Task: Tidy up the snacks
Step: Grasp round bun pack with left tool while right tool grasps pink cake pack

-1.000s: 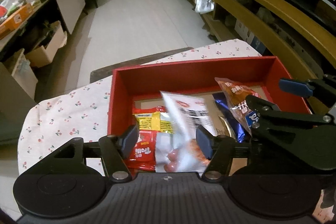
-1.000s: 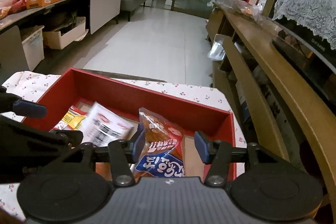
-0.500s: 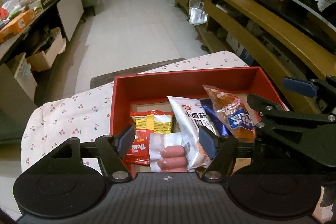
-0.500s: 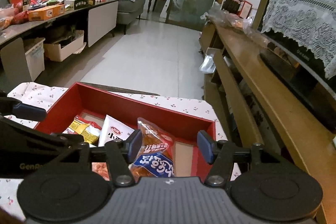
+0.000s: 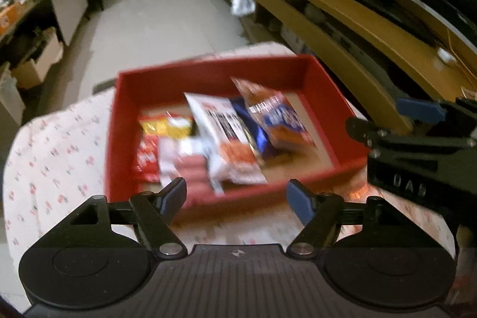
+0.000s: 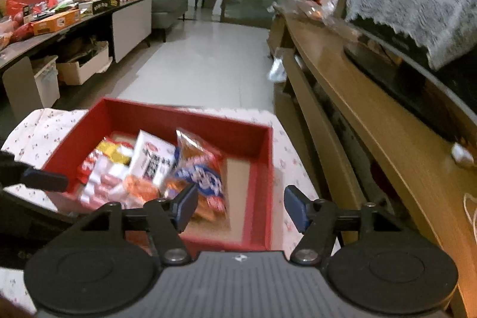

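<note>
Both grippers, left (image 5: pixel 237 198) and right (image 6: pixel 240 206), had just been opening and stood apart with nothing between them. I judged the drop-off done: the snack packets (image 5: pixel 220 136) lay in the red box (image 6: pixel 262 169), ahead of the fingertips. Next I needed another loose snack; none showed.

Snack packets (image 5: pixel 226 139) lie, seemingly overlapping, inside box (image 5: pixel 325 97).

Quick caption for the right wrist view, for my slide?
Open right hand-held gripper above red box of snack packets on a floral cloth.
</note>
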The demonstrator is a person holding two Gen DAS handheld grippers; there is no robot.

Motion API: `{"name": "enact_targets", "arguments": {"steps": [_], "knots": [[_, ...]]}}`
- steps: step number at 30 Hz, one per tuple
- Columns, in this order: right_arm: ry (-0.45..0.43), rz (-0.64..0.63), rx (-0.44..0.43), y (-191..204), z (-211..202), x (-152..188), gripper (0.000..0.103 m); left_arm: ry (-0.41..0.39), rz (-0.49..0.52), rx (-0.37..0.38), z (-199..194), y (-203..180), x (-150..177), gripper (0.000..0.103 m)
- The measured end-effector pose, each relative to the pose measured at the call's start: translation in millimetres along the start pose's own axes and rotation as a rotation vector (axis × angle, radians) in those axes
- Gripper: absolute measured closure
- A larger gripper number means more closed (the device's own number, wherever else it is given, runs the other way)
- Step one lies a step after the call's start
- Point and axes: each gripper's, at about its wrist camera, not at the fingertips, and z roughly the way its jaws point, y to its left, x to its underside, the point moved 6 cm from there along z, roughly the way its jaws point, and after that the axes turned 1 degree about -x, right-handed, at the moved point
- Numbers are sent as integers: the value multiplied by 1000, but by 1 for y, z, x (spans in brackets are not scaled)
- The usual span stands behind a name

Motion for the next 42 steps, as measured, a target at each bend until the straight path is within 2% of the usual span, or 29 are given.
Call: {"name": "enact_targets", "arguments": {"steps": [6, 13, 18, 24, 28, 29, 31, 32, 34, 37, 42], "knots": [[59, 46, -6, -16, -9, 26, 22, 93, -18, 70, 6, -20, 35, 23], [79, 101, -11, -38, -14, 38, 18, 97, 54, 108, 12, -52, 29, 18], [87, 153, -11, -57, -12, 40, 18, 147, -31, 129, 28, -65, 29, 17], [75, 213, -30, -73, -16, 40, 18, 181, -112, 69, 50, -77, 32, 12], [92, 218, -54, -74, -12, 43, 18, 189, -149, 0, 66, -78, 33, 11], [95, 218, -59, -73, -11, 43, 18, 204, -159, -3, 70, -76, 36, 12], [105, 215, -70, -73, -9, 44, 18, 242, -186, 20, 74, -70, 43, 24], [110, 215, -75, -72, -8, 45, 18, 253, -197, 25, 74, -66, 46, 25], [125, 215, -82, -71, -6, 47, 18, 250, -183, 20, 70, -59, 47, 32], [154, 215, -87, -69, 0, 52, 18, 241, -127, 2, 56, -49, 47, 37], [241, 191, -90, -56, 23, 63, 18, 232, -50, -3, 39, -35, 50, 38]]}}
